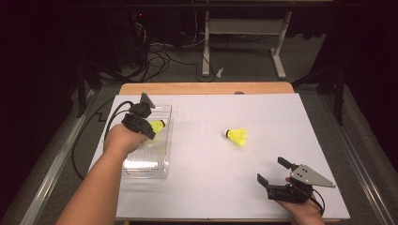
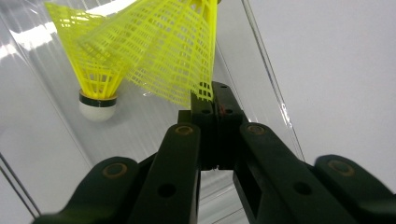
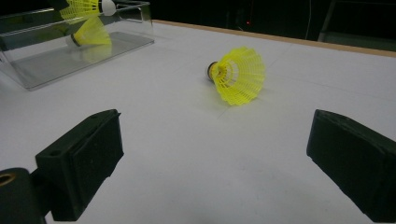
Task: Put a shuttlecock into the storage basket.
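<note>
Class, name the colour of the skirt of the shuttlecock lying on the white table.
Bright yellow mesh on the shuttlecock, clearest in the right gripper view.

Between my right gripper (image 1: 273, 174) at the table's (image 1: 281, 122) near edge and the clear box (image 1: 162, 161) by its left edge, open sheet lets me pass, with one loose shuttlecock (image 1: 237, 136) mid-table in the way

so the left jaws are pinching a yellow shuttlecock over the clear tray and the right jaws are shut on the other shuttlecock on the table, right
Not quite. The right gripper is open and holds nothing: in the right gripper view its jaws stand wide apart, and the loose shuttlecock lies on the white table well ahead of them. The rest holds: the left gripper pinches a yellow shuttlecock's skirt over the clear tray.
</note>
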Available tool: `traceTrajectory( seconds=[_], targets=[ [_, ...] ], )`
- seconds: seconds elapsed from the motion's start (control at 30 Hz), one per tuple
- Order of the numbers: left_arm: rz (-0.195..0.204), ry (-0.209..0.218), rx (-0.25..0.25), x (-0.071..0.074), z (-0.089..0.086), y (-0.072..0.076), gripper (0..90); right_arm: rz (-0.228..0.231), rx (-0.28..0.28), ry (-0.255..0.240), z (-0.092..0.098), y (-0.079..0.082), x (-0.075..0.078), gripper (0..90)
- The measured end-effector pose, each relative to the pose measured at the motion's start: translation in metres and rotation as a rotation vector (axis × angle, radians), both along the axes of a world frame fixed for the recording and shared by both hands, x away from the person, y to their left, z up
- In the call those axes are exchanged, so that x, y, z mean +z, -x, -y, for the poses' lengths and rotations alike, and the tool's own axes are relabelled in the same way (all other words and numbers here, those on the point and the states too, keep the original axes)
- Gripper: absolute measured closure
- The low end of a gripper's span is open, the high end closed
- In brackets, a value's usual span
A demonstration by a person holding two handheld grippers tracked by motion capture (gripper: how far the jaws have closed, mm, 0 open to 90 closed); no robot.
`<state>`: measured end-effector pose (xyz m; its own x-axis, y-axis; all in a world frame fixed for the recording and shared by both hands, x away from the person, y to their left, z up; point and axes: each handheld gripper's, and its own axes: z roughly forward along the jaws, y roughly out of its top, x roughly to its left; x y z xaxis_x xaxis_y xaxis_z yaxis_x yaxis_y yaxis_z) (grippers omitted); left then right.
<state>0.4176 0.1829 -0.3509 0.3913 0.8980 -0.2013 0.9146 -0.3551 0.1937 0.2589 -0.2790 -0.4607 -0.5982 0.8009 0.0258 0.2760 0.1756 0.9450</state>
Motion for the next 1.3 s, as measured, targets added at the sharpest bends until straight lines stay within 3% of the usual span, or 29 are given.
traceTrajectory(
  seconds=[0.83,1.3],
  targets=[
    [-0.011,-0.002,-0.026,-0.014,0.015,-0.009,89.7,-0.003,-0.002,-0.004,0.001,0.0,0.0,4.2],
    [-0.006,0.018,-0.013,-0.016,0.015,-0.017,89.6,-0.005,-0.001,-0.002,0.001,-0.001,-0.001,4.2]
  ],
)
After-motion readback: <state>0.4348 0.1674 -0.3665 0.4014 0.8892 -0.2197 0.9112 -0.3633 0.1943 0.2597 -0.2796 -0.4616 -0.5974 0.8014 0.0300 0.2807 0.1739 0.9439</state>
